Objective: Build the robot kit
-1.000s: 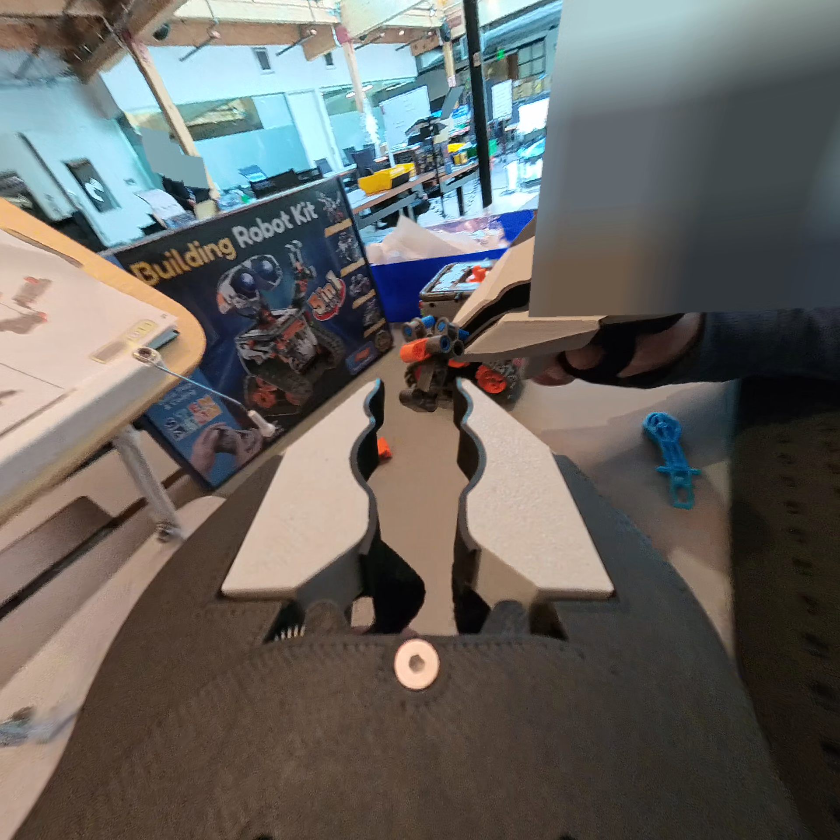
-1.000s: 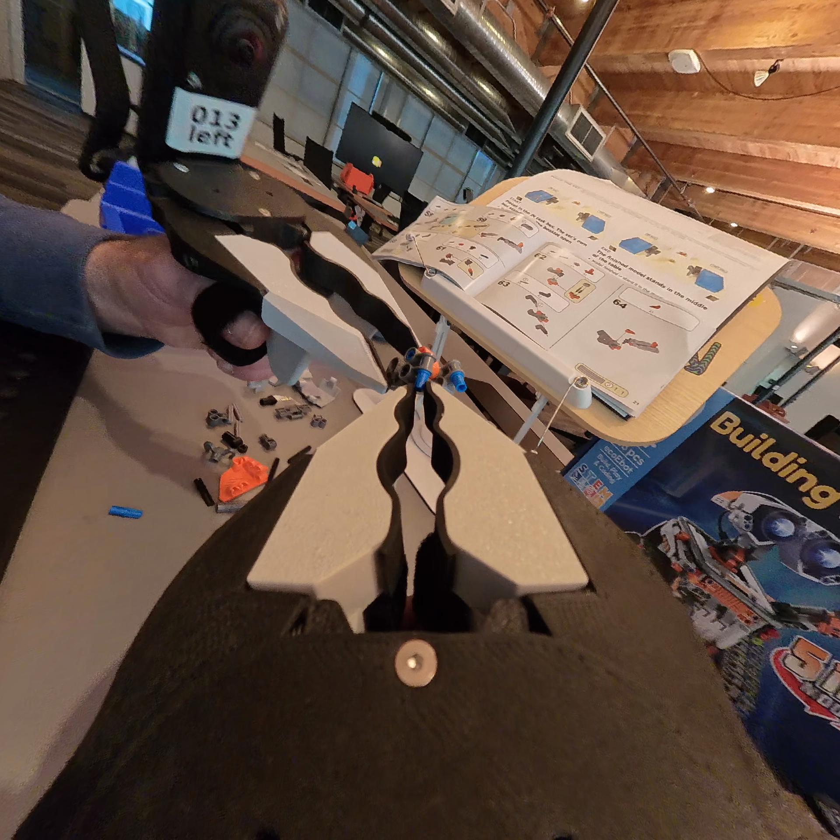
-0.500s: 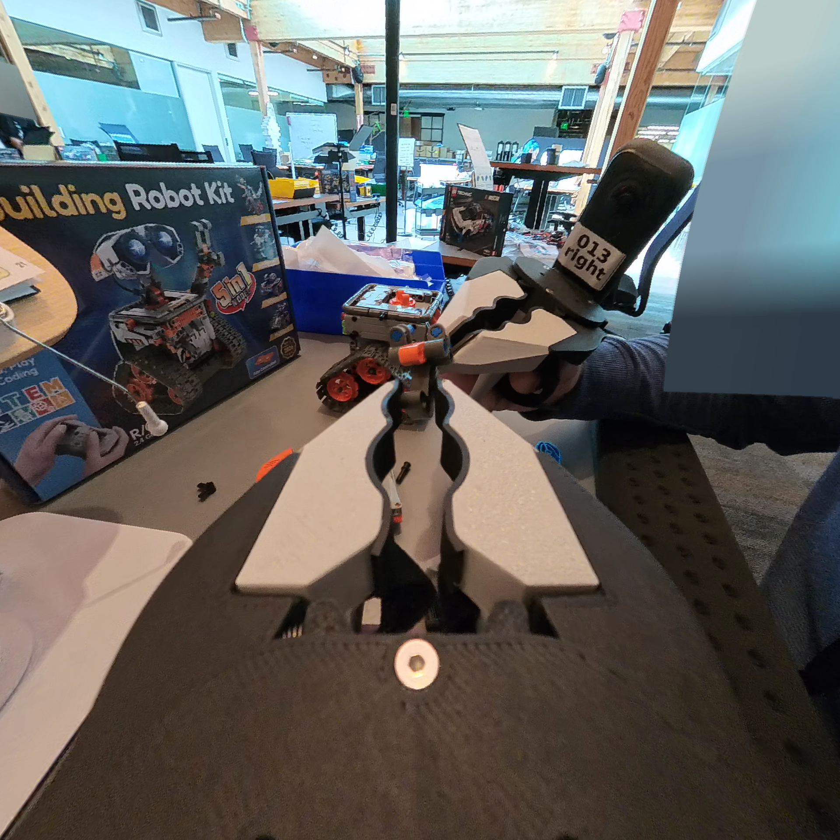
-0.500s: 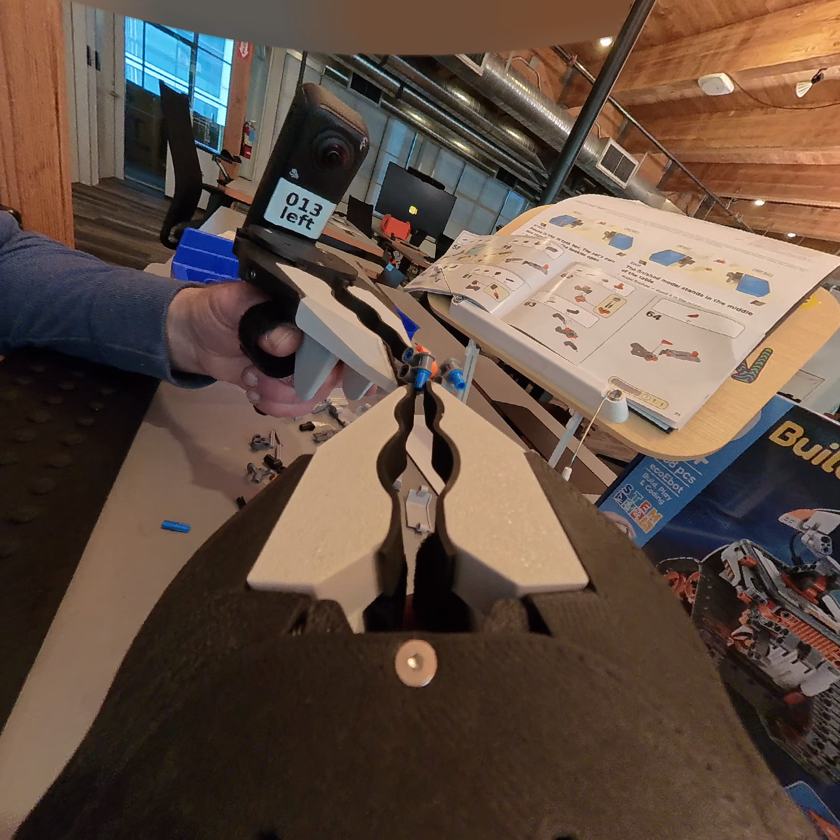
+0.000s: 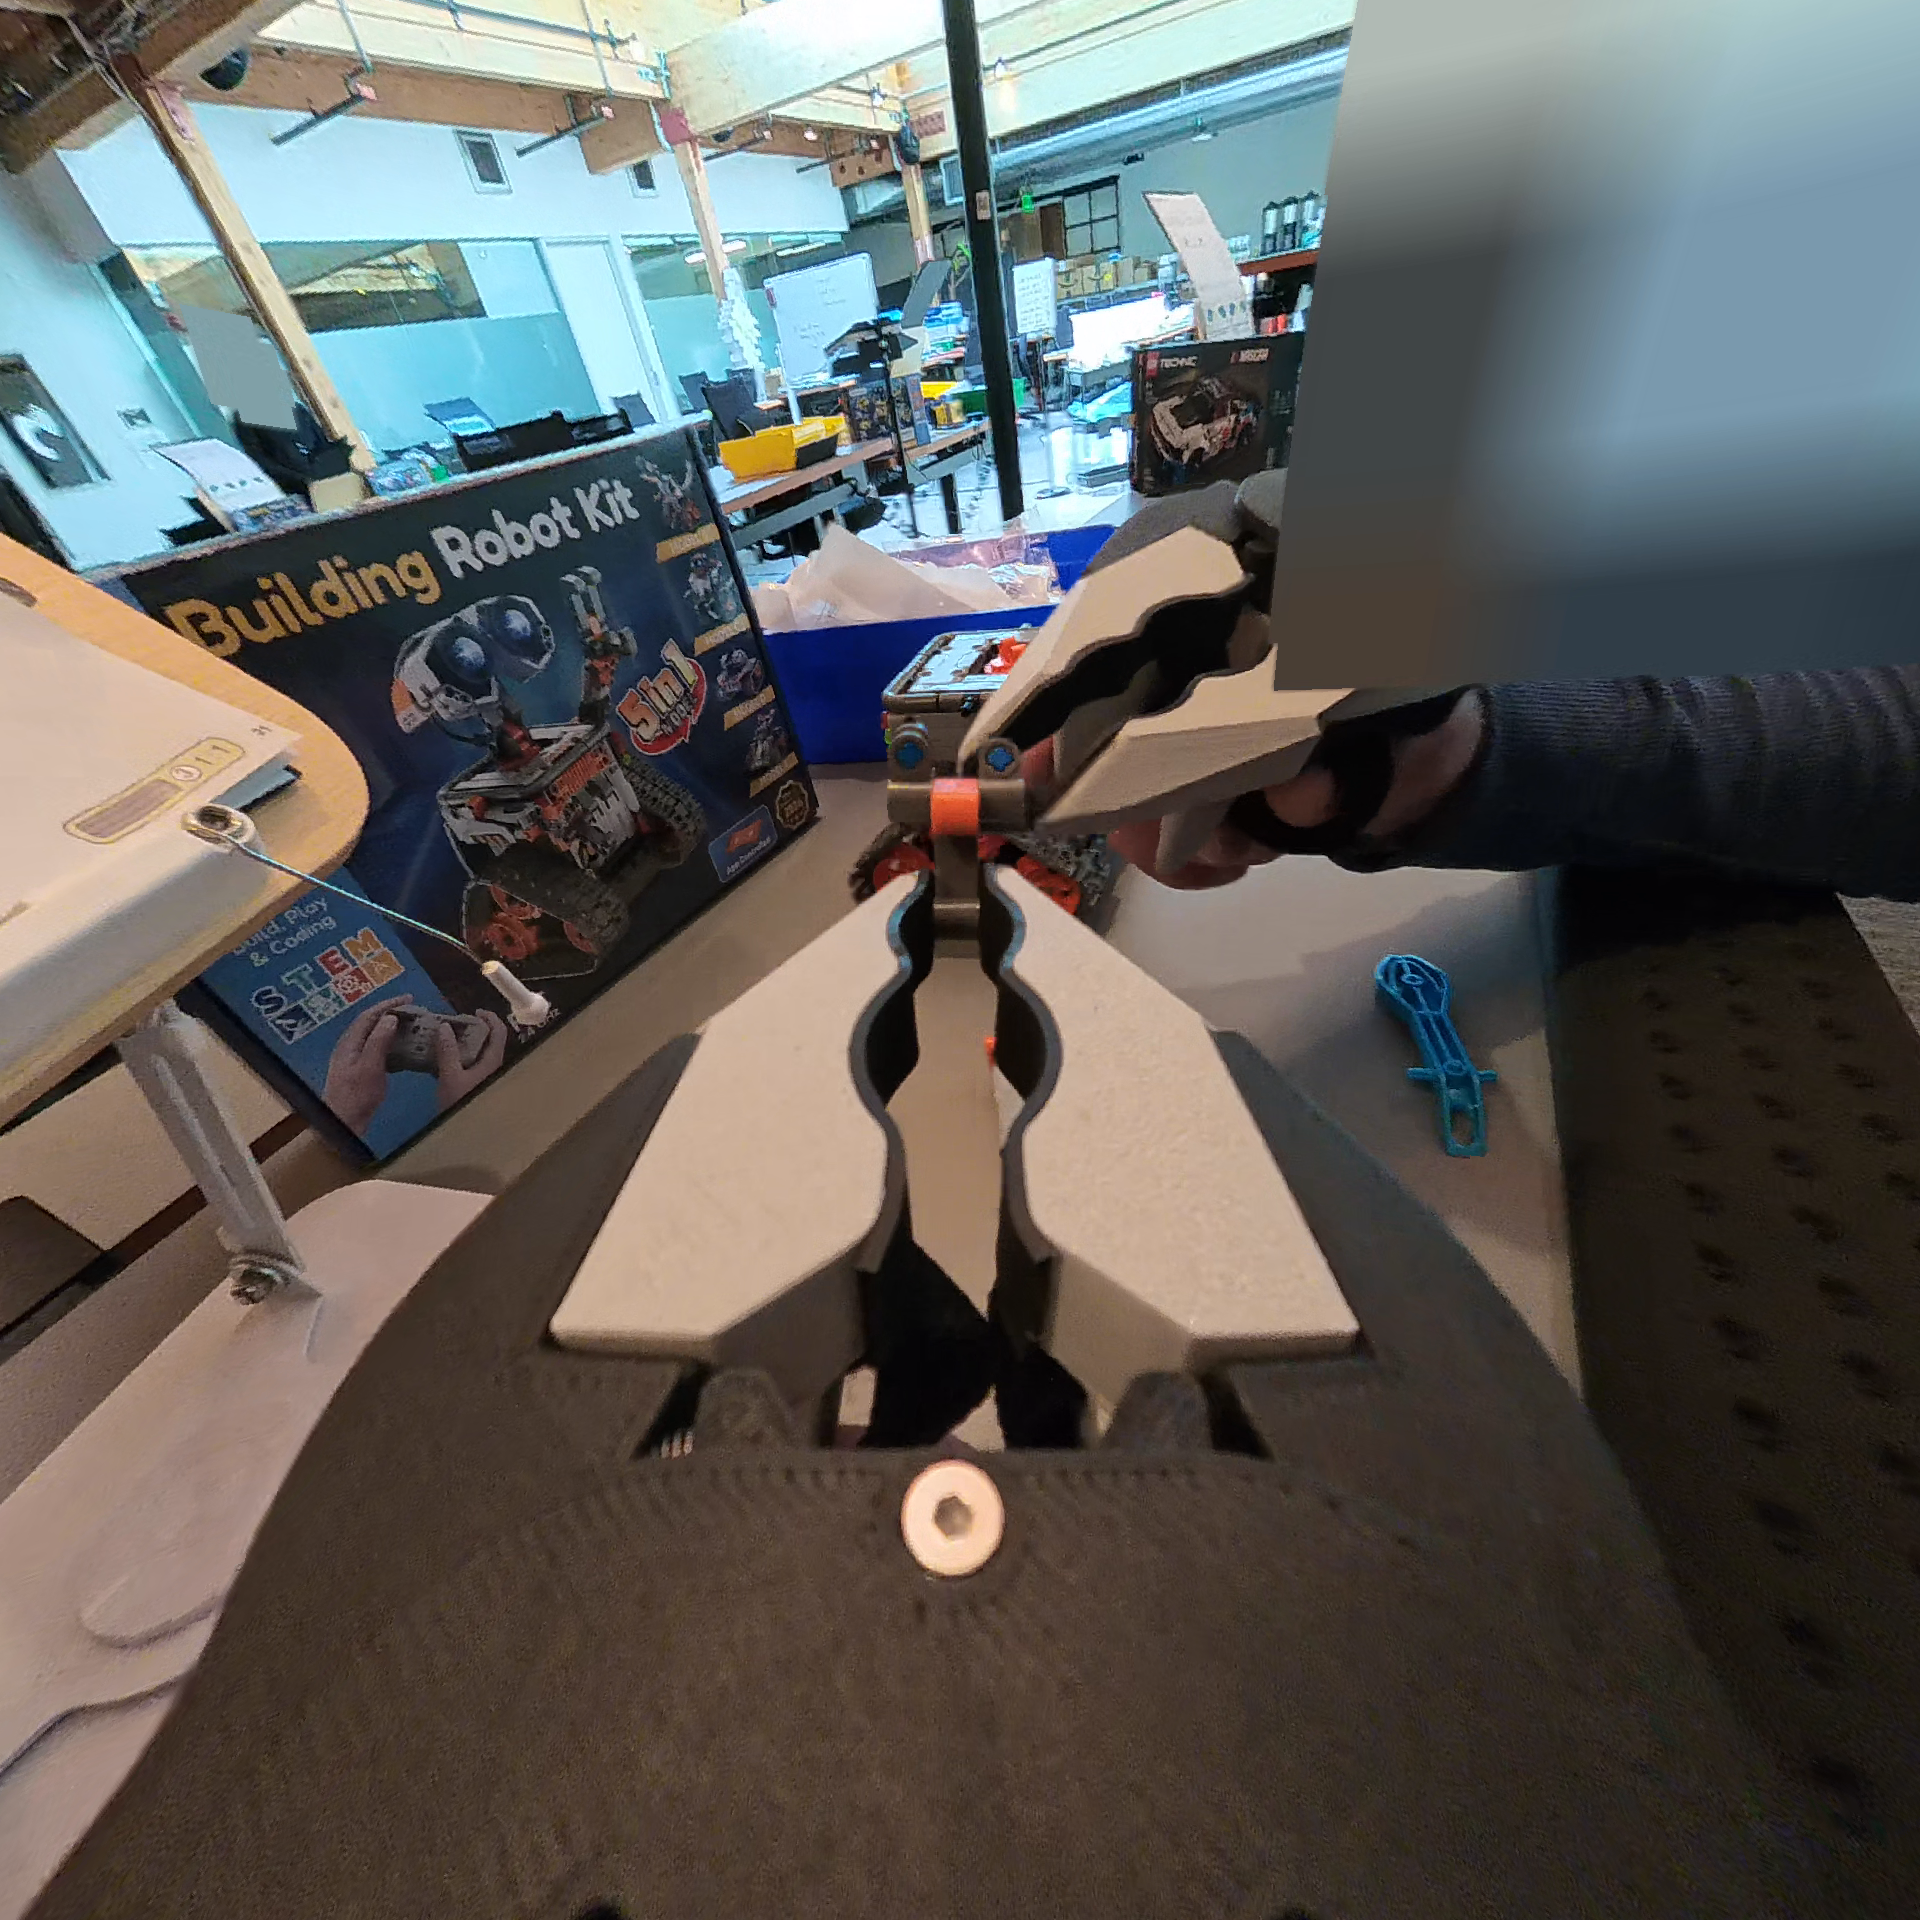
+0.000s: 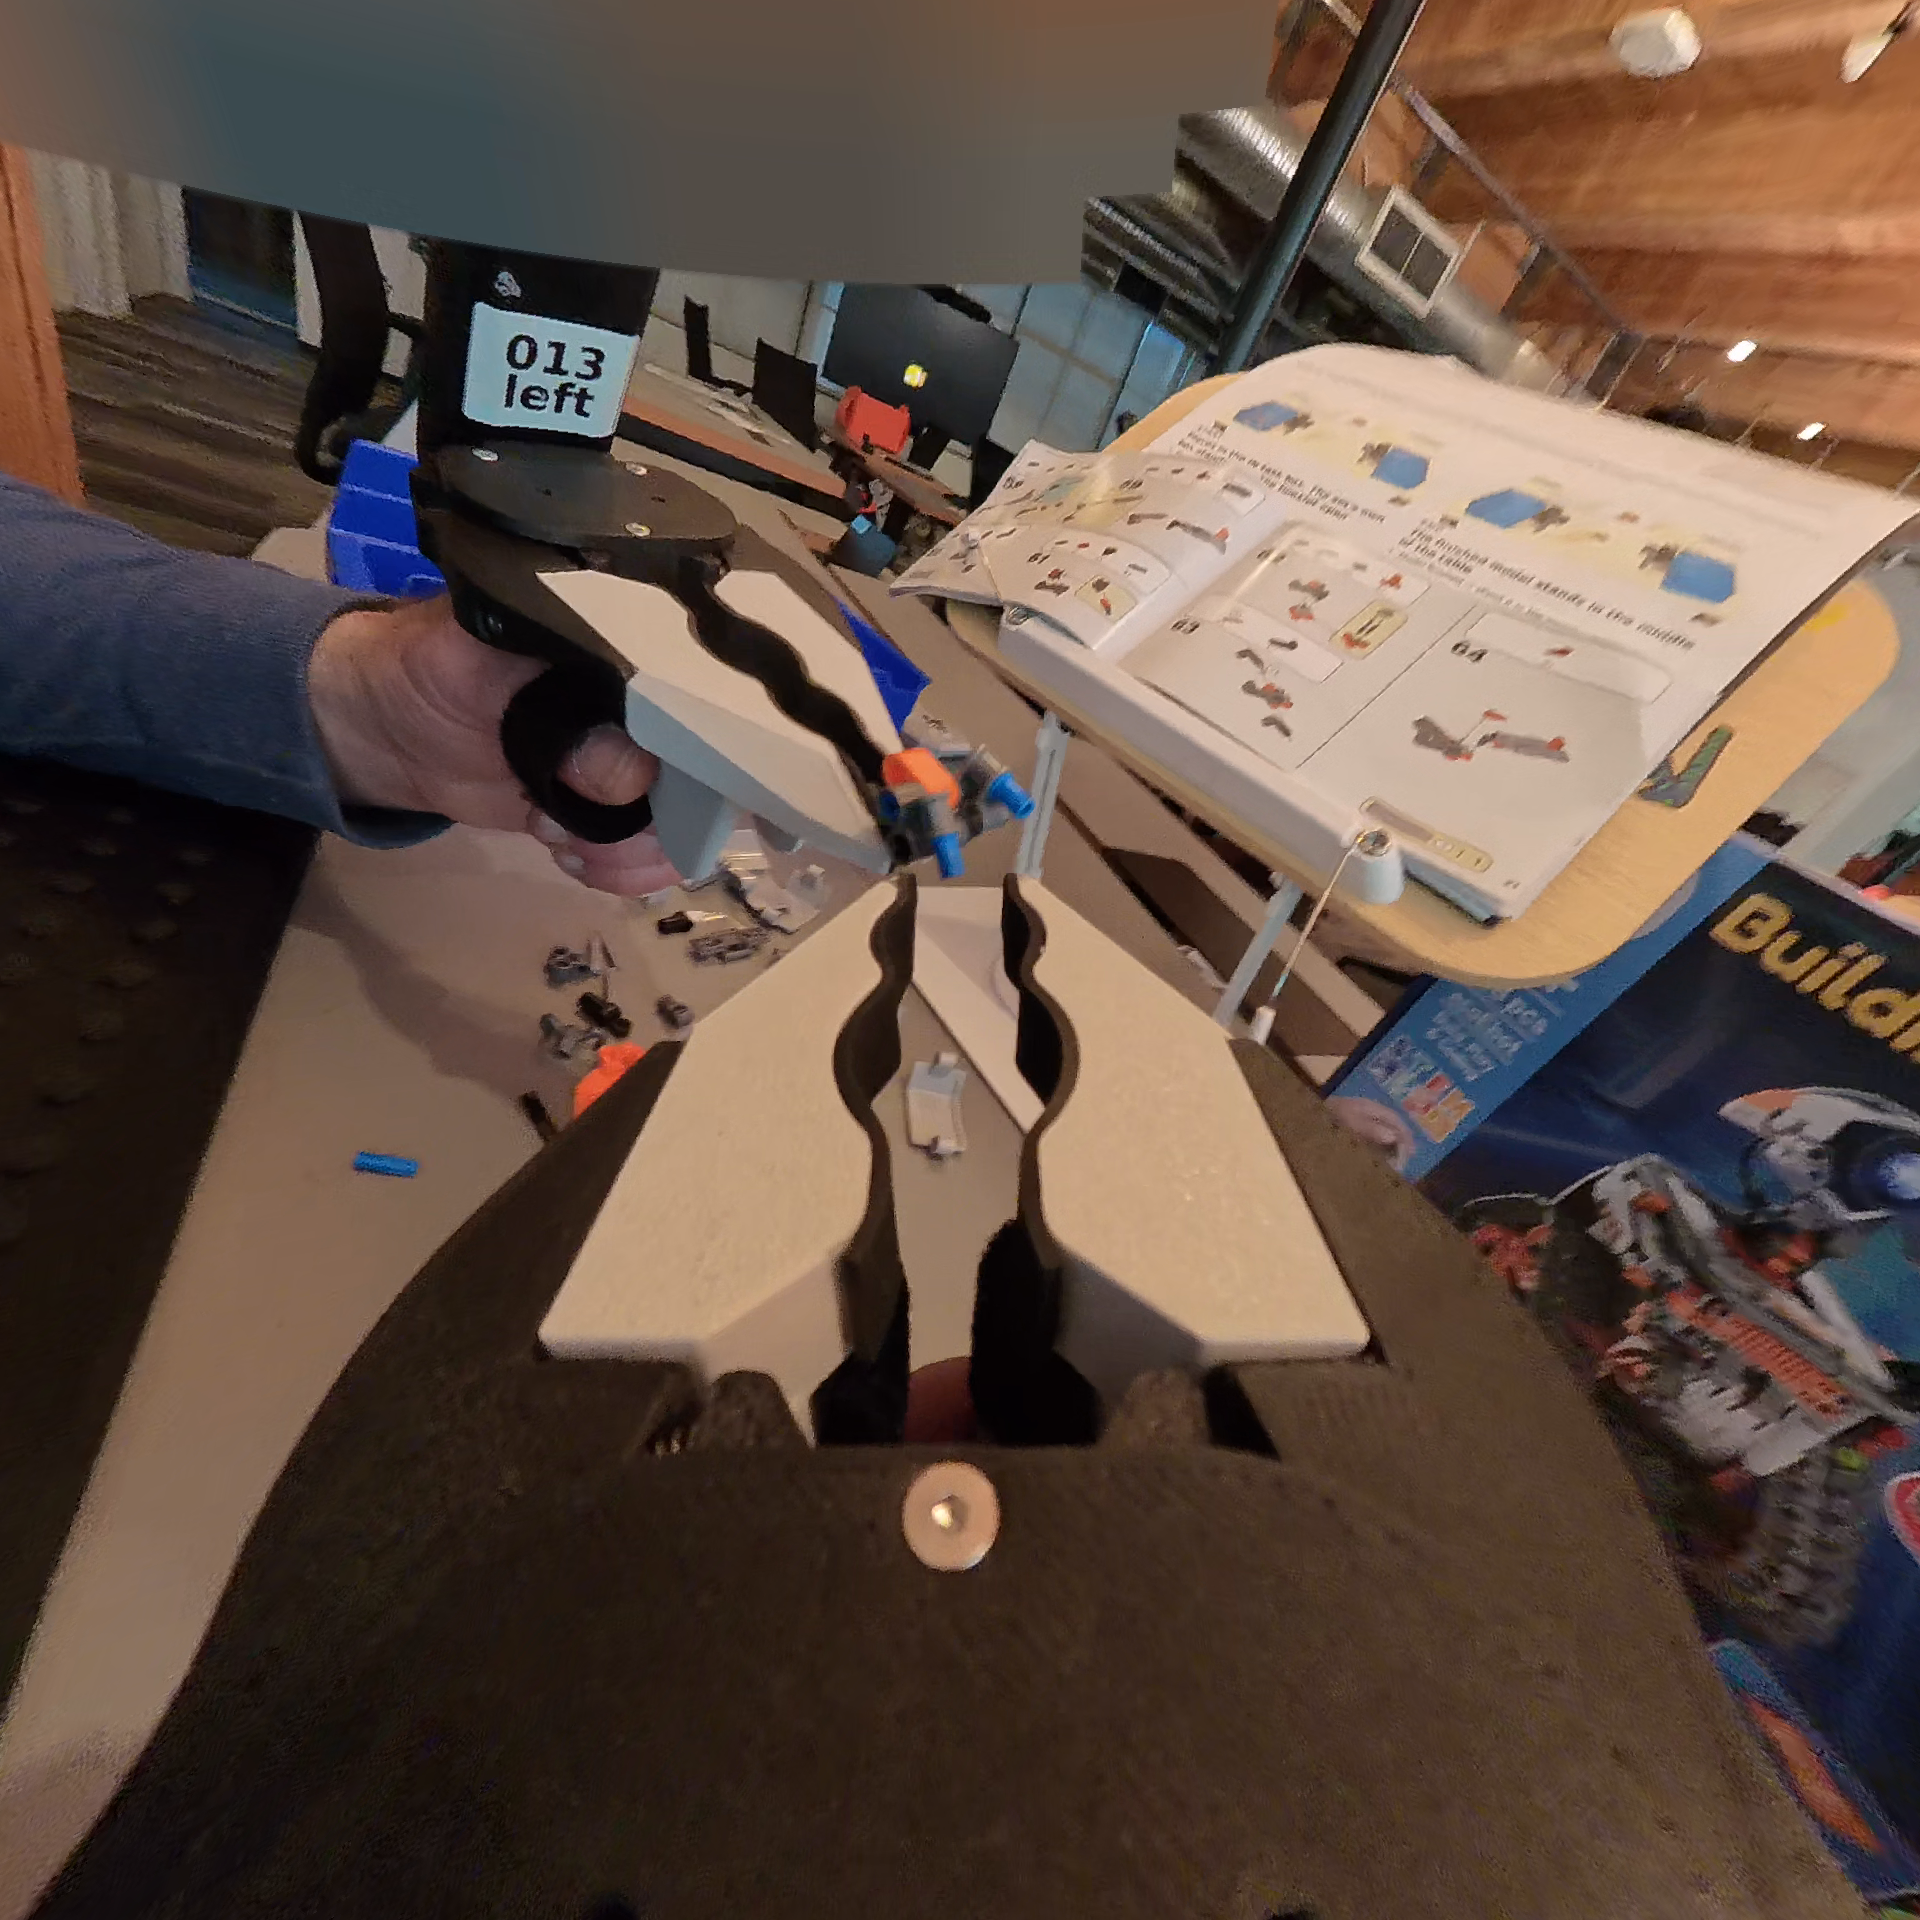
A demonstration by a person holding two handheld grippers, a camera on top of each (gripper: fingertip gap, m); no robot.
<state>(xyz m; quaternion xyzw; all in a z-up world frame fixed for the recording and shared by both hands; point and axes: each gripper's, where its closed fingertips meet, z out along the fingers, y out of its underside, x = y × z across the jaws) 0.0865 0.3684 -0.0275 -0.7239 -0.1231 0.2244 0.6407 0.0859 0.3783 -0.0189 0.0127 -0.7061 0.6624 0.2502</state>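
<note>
A small grey brick assembly with an orange collar and blue pins is held above the table. My left gripper is shut on its grey stem. In the right wrist view the same assembly sits at the tip of the left gripper, held by a hand in a blue sleeve. My right gripper is open and empty, its tips just below the assembly and apart from it. In the left wrist view the right gripper has its jaws spread beside the assembly's right end.
A tracked robot model stands behind the assembly, with a blue bin and kit box beside it. An open instruction booklet rests on a wooden stand. Loose parts, a white piece and a blue tool lie on the table. Only a small space, under 4 cm, lies between the two pairs of fingers.
My right gripper was shut on the assembly; it has opened and drawn back a little. My left gripper closed on the stem and still holds it.
</note>
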